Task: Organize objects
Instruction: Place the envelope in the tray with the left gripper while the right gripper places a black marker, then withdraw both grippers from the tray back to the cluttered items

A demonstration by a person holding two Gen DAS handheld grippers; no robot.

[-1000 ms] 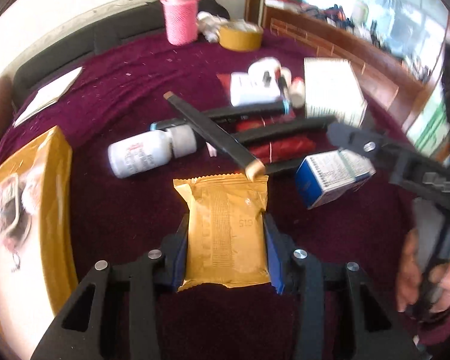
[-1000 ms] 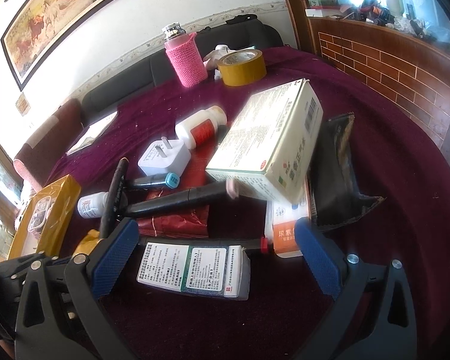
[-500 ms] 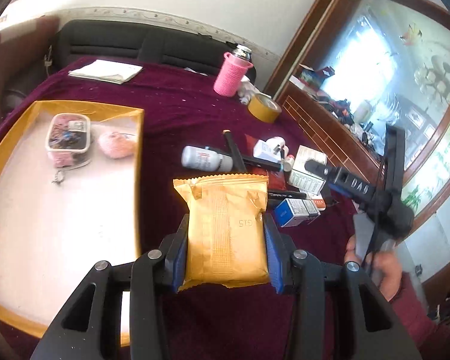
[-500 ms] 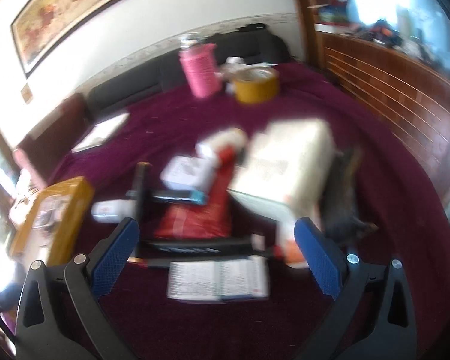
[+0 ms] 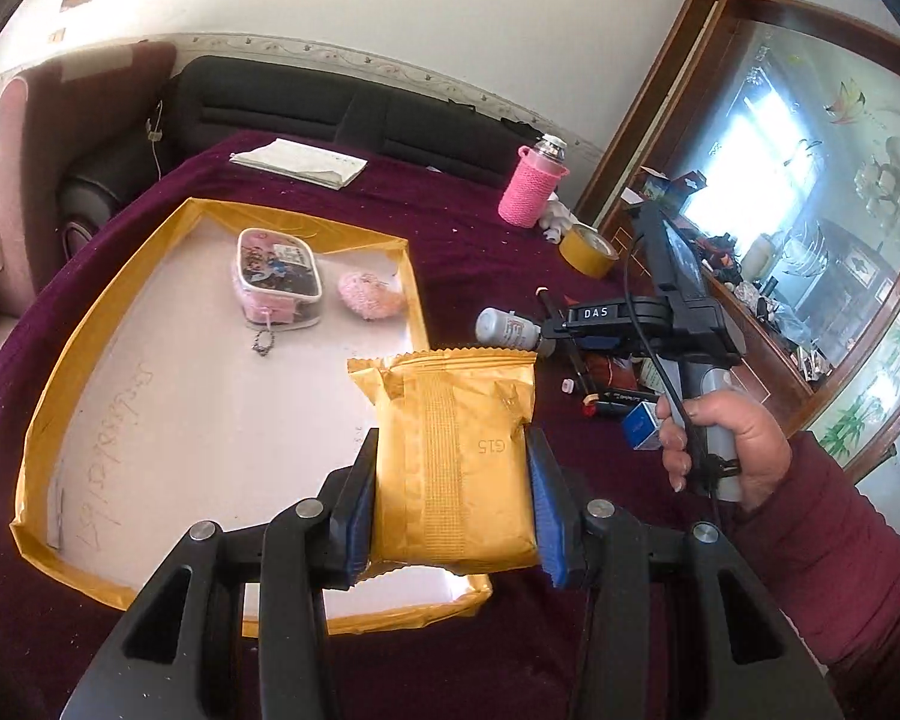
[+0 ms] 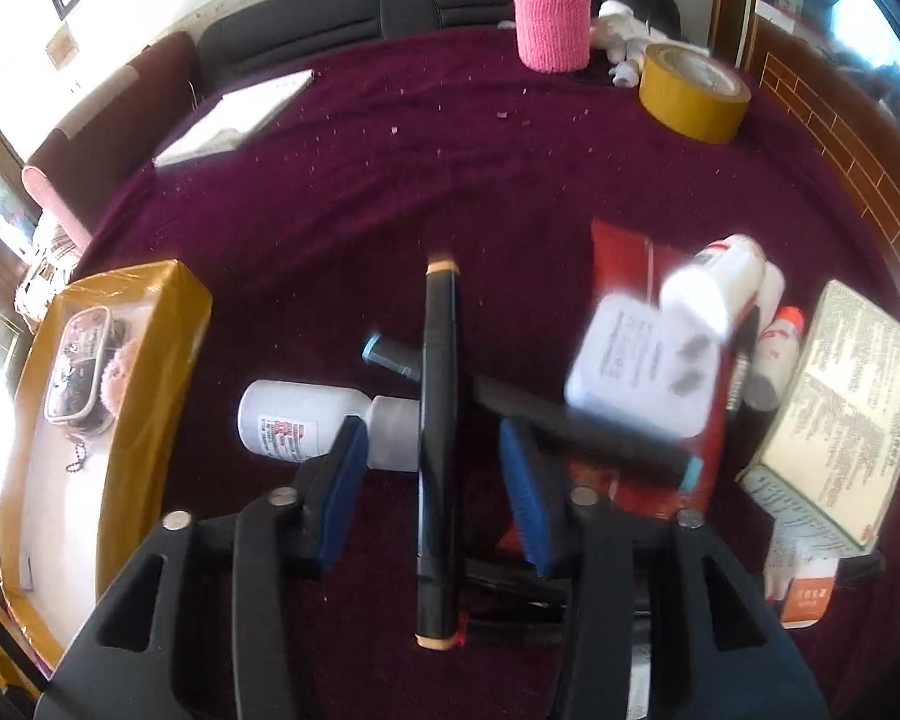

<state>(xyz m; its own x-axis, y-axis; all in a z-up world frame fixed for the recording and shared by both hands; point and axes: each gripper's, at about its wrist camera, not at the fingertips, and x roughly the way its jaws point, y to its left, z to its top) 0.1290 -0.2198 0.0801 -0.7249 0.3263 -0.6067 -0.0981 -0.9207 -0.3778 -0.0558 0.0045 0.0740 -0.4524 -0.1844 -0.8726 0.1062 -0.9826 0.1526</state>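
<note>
My left gripper (image 5: 450, 468) is shut on a yellow foil packet (image 5: 456, 456) and holds it above the near right part of a shallow yellow-rimmed box (image 5: 60, 384). The box holds a clear pouch (image 5: 276, 282) and a pink fluffy ball (image 5: 369, 294). My right gripper (image 6: 432, 450) is open, its blue pads (image 6: 348, 468) on either side of a black marker (image 6: 438, 450) that lies over a white bottle (image 6: 306, 420); the pads do not touch it. The right gripper's body shows in the left wrist view (image 5: 648, 324).
On the maroon cloth (image 6: 390, 180) lie a white plug adapter (image 6: 648, 366), a red packet (image 6: 624, 252), a medicine box (image 6: 840, 414), other markers, a tape roll (image 6: 690, 90), a pink-sleeved flask (image 6: 549, 12) and a notepad (image 6: 234, 120). A sofa stands behind.
My left gripper lifted the yellow packet and carried it left over the box. My right gripper moved left from the blue-and-white box and narrowed around the black marker.
</note>
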